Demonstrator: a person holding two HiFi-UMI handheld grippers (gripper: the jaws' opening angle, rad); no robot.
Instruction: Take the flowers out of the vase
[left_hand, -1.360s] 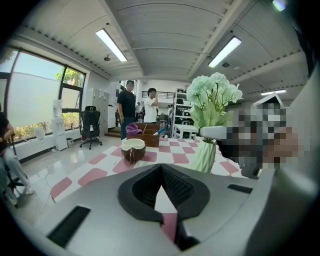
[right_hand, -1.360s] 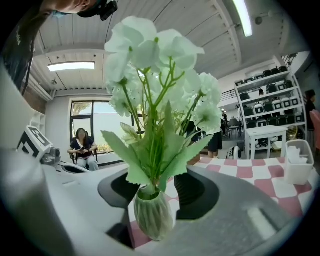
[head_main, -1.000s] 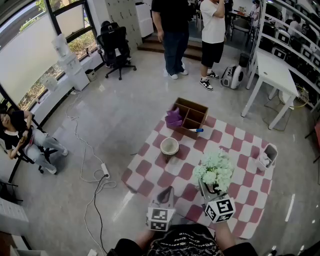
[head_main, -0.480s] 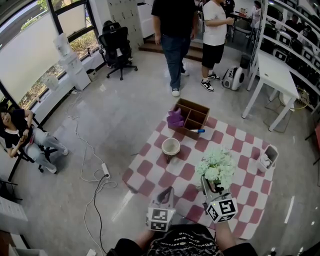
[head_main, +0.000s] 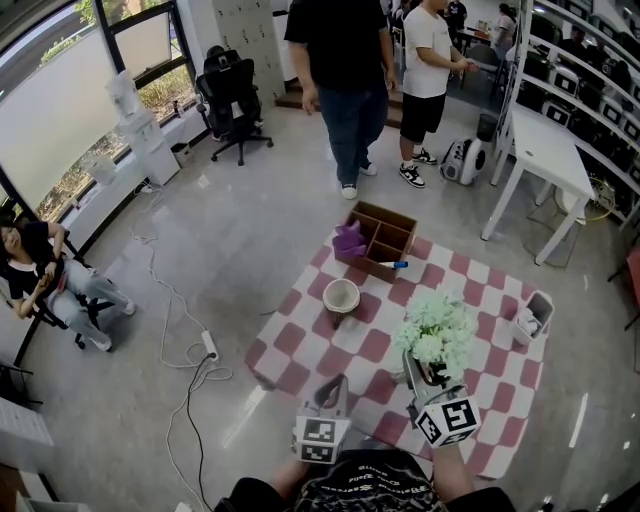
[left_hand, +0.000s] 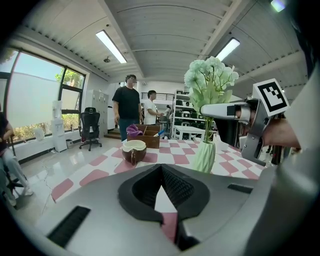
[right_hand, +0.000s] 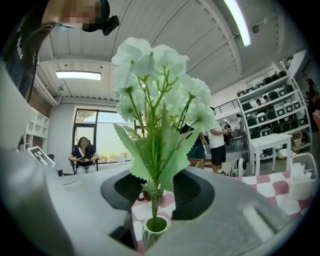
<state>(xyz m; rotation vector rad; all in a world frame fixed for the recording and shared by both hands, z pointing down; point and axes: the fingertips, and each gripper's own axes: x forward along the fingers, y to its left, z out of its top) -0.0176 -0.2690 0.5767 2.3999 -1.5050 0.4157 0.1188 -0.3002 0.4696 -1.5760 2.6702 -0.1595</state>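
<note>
Pale green flowers (head_main: 436, 335) stand over a ribbed green vase (left_hand: 204, 156) on the pink-and-white checked cloth (head_main: 300, 350). My right gripper (head_main: 422, 378) reaches in level at the stems just above the vase mouth. Its jaws have just been closing, with the stems and leaves between the pads, and they are shut on them. In the right gripper view the flowers (right_hand: 155, 90) rise between the jaws of the right gripper (right_hand: 157, 187), and the stem's foot still sits in the vase (right_hand: 155, 227). My left gripper (head_main: 335, 388) rests shut near the cloth's near edge, holding nothing.
A brown-and-white bowl (head_main: 340, 296) and a wooden divided box (head_main: 385, 235) holding a purple cloth (head_main: 349, 238) sit at the far side. A white container (head_main: 530, 318) stands at the right edge. Two people (head_main: 350, 80) stand beyond the table; cables (head_main: 208, 345) lie on the floor.
My right gripper has risen a little with the flowers in it. The left gripper has stayed put. The person in black has walked closer to the table.
</note>
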